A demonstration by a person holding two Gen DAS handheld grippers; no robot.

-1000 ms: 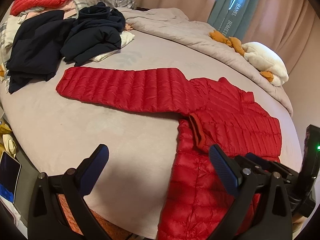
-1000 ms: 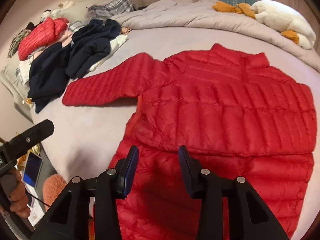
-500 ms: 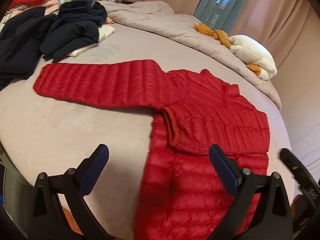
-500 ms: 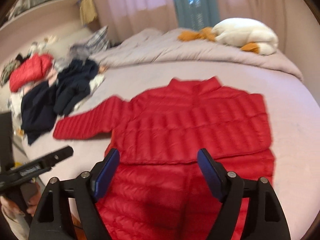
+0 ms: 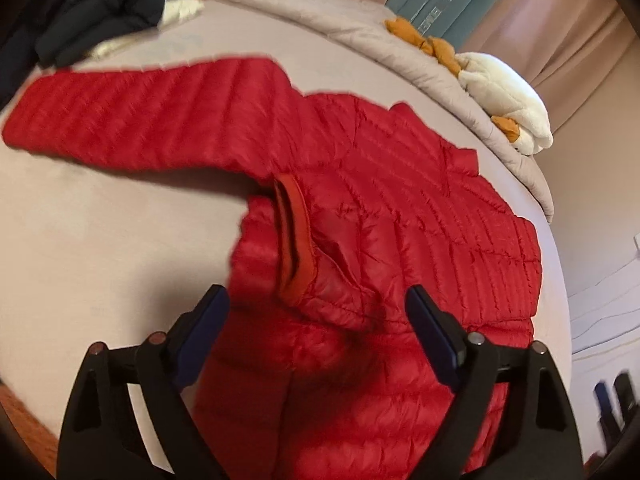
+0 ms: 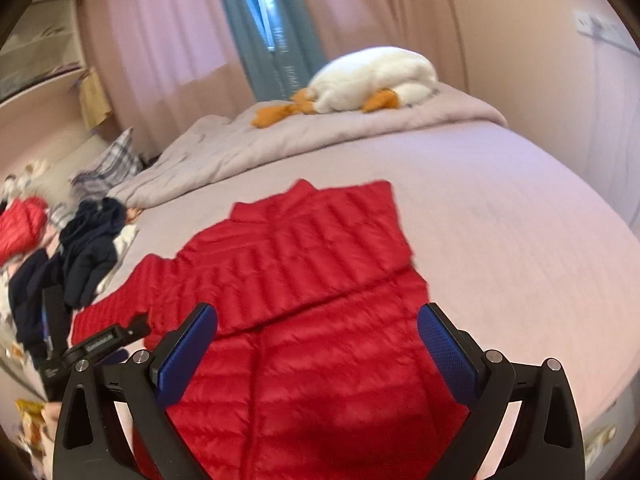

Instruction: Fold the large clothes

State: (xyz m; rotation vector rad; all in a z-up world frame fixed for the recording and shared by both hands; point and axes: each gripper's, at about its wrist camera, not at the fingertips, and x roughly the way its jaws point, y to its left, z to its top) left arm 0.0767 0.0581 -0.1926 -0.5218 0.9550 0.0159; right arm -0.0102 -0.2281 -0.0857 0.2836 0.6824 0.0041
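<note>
My right gripper (image 6: 318, 350) has just let go of the red down jacket (image 5: 400, 216) and its jaws are opening, nothing between them. That leaves one sleeve folded across the body, its cuff (image 5: 294, 236) just ahead of my left gripper (image 5: 316, 336), whose jaws are closing but not yet pinching. The other sleeve (image 5: 152, 116) lies stretched on the bed (image 6: 500, 216), ahead to the left, probably next.

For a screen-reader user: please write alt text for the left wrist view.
A red puffer jacket lies flat on a grey bed, one sleeve folded across its body, the other stretched out left. The left tool hovers over the folded cuff, closing, holding nothing.
</note>
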